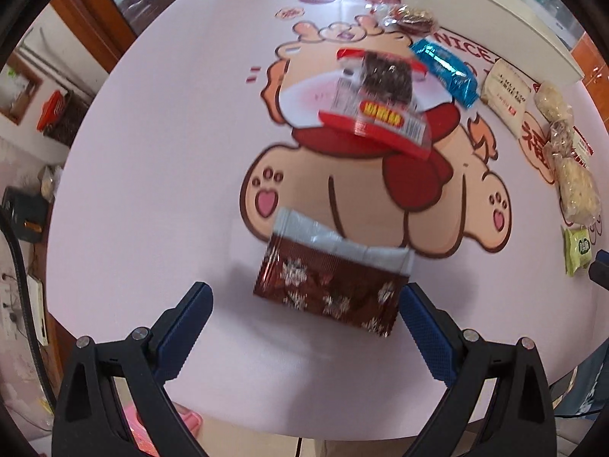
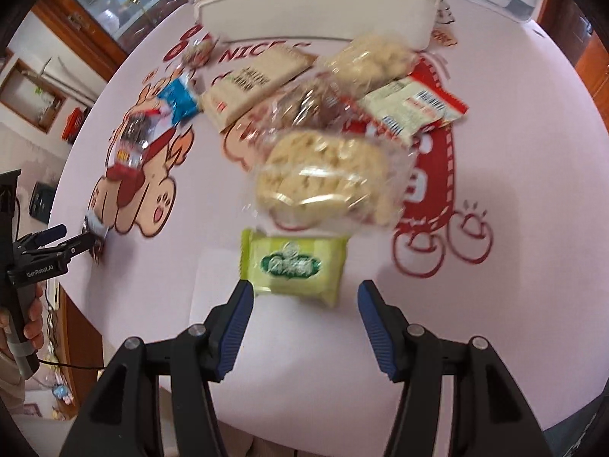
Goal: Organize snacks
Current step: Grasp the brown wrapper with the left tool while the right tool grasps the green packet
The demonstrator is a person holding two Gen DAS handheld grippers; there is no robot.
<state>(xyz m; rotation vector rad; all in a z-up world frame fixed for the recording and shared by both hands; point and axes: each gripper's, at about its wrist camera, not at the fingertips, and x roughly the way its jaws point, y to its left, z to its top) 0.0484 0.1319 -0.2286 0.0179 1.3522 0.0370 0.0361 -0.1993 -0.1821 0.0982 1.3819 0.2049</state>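
Observation:
My left gripper (image 1: 304, 297) is open, its blue fingers either side of the near end of a brown and silver snack packet (image 1: 331, 278) lying on the pink table. Farther on lie a red packet with dark contents (image 1: 377, 95) and a blue packet (image 1: 445, 70). My right gripper (image 2: 304, 297) is open just short of a green packet (image 2: 295, 262). Beyond it lie a clear bag of pale rice cakes (image 2: 323, 179), a brownish bag (image 2: 304, 108), a beige packet (image 2: 253, 82) and a red and white packet (image 2: 413, 108).
A white bin (image 2: 319, 7) stands at the far side of the round table; it also shows in the left wrist view (image 1: 487, 26). The left gripper (image 2: 64, 243) shows at the left of the right wrist view. A wooden cabinet stands behind the table.

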